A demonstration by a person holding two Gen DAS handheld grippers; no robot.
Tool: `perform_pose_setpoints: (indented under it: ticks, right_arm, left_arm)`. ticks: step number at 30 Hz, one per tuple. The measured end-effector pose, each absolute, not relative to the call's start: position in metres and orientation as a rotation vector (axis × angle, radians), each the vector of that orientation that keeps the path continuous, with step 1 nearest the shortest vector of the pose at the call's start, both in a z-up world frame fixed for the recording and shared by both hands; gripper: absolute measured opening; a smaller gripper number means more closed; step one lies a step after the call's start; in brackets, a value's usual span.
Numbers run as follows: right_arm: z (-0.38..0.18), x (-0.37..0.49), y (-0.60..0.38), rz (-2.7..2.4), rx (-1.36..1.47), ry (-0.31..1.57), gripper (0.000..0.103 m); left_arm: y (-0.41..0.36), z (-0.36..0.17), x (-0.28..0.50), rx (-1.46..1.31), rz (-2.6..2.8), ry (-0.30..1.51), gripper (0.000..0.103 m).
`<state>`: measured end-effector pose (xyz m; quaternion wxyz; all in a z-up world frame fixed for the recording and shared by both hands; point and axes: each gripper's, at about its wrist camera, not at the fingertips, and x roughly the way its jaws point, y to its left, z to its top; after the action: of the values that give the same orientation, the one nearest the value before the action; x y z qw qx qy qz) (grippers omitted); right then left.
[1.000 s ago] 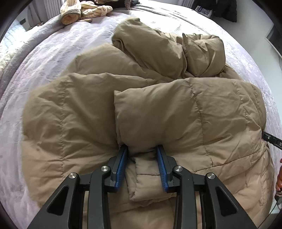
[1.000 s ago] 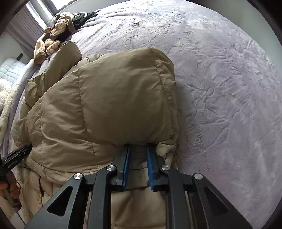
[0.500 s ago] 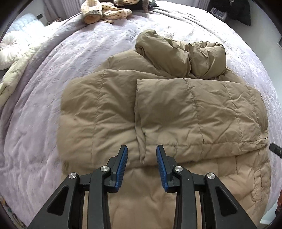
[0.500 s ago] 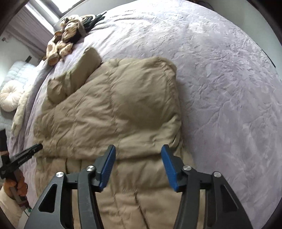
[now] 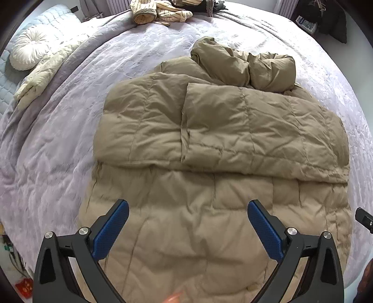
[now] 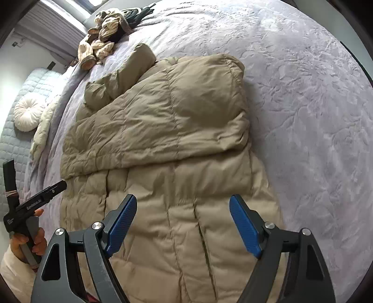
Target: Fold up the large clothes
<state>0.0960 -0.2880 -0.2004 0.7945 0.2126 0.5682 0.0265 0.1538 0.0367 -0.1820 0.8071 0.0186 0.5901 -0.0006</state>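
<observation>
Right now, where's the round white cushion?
The round white cushion sits at the upper left of both wrist views, on the pale quilted surface beside the purple bedspread, left of the tan puffer coat.

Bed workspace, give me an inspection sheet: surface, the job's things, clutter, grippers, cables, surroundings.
Surface: lilac quilted bedspread, wrinkled.
Job's things: tan puffy quilted down coat lying on the bed, its upper part folded down over the lower part; hood bunched at the far end.
Clutter: cream striped knit garments piled with dark clothing at the far edge; round white tufted cushion; cream padded garment at the bed's left edge.
Grippers: left gripper and right gripper both above the coat, jaws opening, nothing between them.
Cables: nothing seen.
Surroundings: pale quilted headboard, white wall.
</observation>
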Motion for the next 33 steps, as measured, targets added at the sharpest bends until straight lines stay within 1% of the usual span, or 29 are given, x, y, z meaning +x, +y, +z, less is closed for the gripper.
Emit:
perform_pose_setpoints:
  ticks: [5, 11, 17, 22, 28, 33]
  right_arm:
    - [-0.194, 0.081, -0.28, 0.086, 0.45, 1.223, 0.087]
    - [-0.186, 0.059, -0.272, 0.096, 0.527, 1.202, 0.087]
    - [-0.184, 0.028, -0.258, 0.047, 0.585, 1.223, 0.087]
    - [-0.199, -0.004, -0.241, 0.012, 0.703, 1.324, 0.087]
    - [-0.211, -0.046, -0.222, -0.045, 0.854, 1.334, 0.087]
    - [-0.215, -0.07, -0.215, -0.082, 0.944, 1.315, 0.087]
  left_arm:
    - [0.037, -0.178, 0.131, 0.044, 0.002, 1.3, 0.102]
    - [0.053, -0.174, 0.097, 0.058, 0.003, 1.329, 0.102]
    - [0.096, -0.186, 0.056, 0.067, 0.019, 1.36, 0.102]
    - [0.146, -0.188, 0.018, -0.002, -0.04, 1.399, 0.102]
    - [0.19, -0.183, -0.018, -0.068, -0.064, 1.409, 0.102]
    - [0.213, -0.192, -0.037, -0.177, -0.09, 1.448, 0.102]
